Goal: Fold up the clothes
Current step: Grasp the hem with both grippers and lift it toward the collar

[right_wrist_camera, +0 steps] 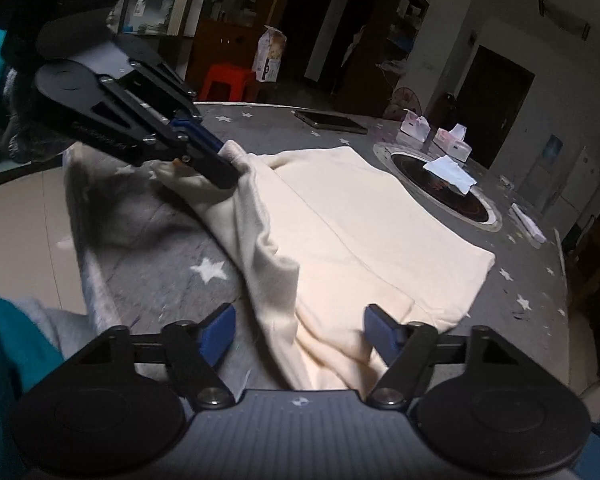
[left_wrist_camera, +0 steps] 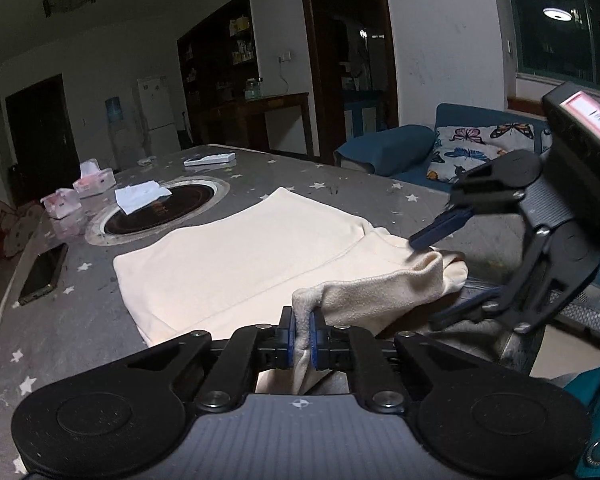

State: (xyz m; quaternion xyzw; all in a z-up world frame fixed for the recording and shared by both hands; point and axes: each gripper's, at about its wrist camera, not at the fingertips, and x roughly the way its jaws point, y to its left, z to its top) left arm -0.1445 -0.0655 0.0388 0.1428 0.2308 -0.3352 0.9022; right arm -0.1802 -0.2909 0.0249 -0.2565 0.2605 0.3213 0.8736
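The cream garment (left_wrist_camera: 240, 256) lies partly folded on the grey star-patterned surface (left_wrist_camera: 60, 332), beside the round inset hob (left_wrist_camera: 160, 208). The left tool (left_wrist_camera: 302, 336) is pressed together, pinching the garment's near edge. The right tool (right_wrist_camera: 296, 336) is spread, its pads astride bunched fabric without pressing it.

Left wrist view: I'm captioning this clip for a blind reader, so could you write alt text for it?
The left gripper pinches a raised edge of a cream garment spread on a grey star-patterned table. The right gripper stands open around the garment's near corner at right. A phone lies at left.
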